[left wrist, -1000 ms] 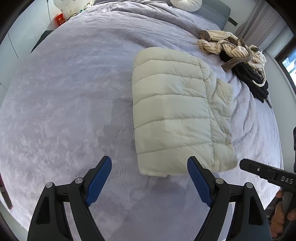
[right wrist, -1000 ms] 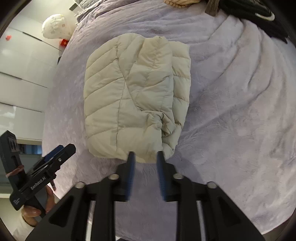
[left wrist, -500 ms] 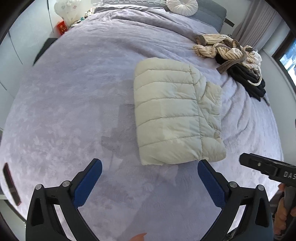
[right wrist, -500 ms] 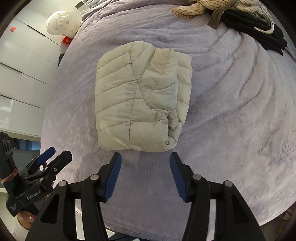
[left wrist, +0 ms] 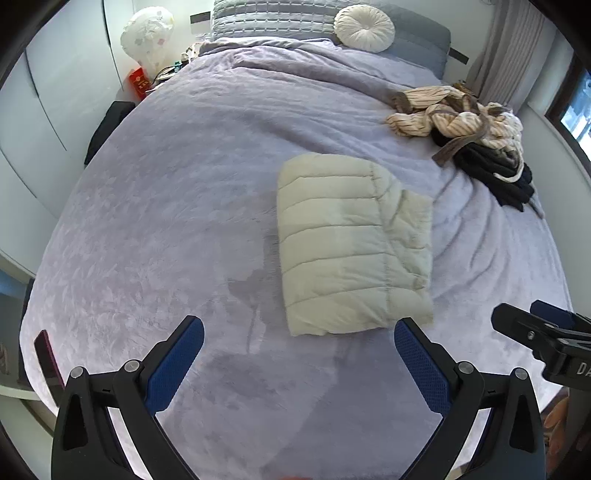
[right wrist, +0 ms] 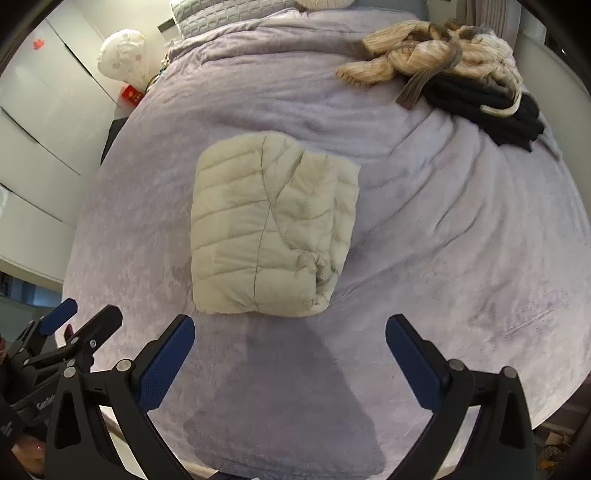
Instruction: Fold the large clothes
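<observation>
From the left wrist, the left gripper is hanging above the bed with its jaws spread wide and nothing between them. The jacket, cream and quilted, is lying folded into a neat block on the bed, just beyond the blue pads. Farther up the bed from the jacket, a pile of clothes is sitting near the edge, and a round cushion is resting at the head. The right gripper is poking in beside the jacket's near corner.

From the right wrist, the right gripper has just been opening its jaws, now released and empty, the jacket lying clear ahead of them. The left gripper is showing off to the jacket's near side, seemingly apart from it, though that edge is dim.
</observation>
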The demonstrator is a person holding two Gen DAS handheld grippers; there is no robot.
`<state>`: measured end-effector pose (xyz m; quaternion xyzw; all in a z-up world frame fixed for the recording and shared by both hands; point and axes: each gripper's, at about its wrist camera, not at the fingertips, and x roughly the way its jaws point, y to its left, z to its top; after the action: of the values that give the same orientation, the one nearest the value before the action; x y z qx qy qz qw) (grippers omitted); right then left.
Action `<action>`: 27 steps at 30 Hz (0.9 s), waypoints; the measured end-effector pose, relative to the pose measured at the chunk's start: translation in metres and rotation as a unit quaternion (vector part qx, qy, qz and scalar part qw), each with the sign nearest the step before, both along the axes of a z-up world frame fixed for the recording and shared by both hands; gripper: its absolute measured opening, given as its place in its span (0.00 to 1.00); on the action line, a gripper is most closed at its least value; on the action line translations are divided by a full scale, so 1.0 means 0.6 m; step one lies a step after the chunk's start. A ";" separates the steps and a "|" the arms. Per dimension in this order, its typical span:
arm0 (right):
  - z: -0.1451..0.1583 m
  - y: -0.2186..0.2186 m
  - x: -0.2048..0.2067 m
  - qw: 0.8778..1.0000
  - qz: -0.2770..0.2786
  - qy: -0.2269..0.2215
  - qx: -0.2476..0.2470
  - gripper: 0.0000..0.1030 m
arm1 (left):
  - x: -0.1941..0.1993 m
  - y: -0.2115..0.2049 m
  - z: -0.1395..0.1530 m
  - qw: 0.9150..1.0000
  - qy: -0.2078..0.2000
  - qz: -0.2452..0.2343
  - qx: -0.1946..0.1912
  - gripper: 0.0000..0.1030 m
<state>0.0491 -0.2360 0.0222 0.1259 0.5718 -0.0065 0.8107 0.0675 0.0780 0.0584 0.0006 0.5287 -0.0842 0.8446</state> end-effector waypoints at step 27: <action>0.096 0.008 -0.025 0.998 -0.022 -0.024 -0.046 1.00 | -0.046 0.010 0.110 0.999 -0.033 0.022 -0.006 1.00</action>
<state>0.0339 -0.2314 0.0801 0.1008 0.5487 -0.0478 0.8286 0.0401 0.0842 0.1245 -0.0131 0.4999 -0.0689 0.8632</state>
